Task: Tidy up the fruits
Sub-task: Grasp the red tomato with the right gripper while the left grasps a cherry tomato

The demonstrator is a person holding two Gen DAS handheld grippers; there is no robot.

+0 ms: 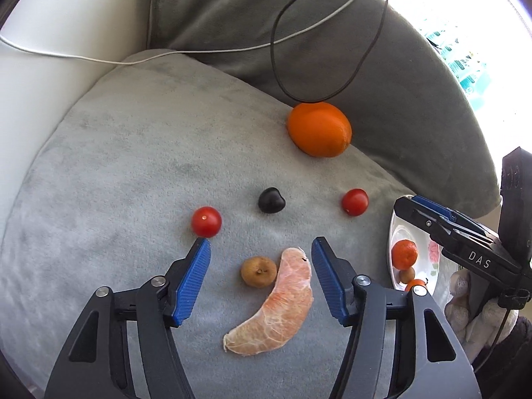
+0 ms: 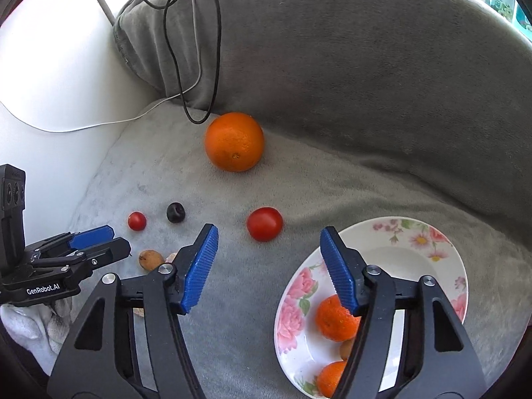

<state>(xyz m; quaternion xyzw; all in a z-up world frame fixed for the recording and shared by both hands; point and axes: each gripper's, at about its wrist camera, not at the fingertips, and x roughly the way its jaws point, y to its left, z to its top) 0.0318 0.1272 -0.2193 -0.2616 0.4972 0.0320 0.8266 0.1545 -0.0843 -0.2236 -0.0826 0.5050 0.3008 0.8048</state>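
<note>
On the grey seat cushion (image 1: pixel 133 166) lie a big orange (image 1: pixel 319 129) (image 2: pixel 234 141), a dark cherry (image 1: pixel 271 200) (image 2: pixel 175 212) and two red tomatoes (image 1: pixel 206 221) (image 1: pixel 355 202). My left gripper (image 1: pixel 261 242) (image 2: pixel 119 241) is open. A small brown fruit (image 1: pixel 258 271) (image 2: pixel 151 259) and a peeled citrus segment (image 1: pixel 276 309) lie between its blue pads, untouched. My right gripper (image 2: pixel 269 231) (image 1: pixel 405 204) stands open too, its tips just short of the nearer tomato (image 2: pixel 265 223). The flowered plate (image 2: pixel 392 259) (image 1: pixel 392 249) under its right finger holds two tangerines (image 2: pixel 335 317) (image 2: pixel 331 377) and a small brown fruit (image 2: pixel 347 347).
A dark grey back cushion (image 2: pixel 365 83) rises behind the seat. A black cable (image 1: pixel 332 33) loops down to the orange, and a white cable (image 1: pixel 166 55) runs across to the white side (image 1: pixel 50 66) on the left. A gloved hand (image 1: pixel 465 312) holds the right gripper.
</note>
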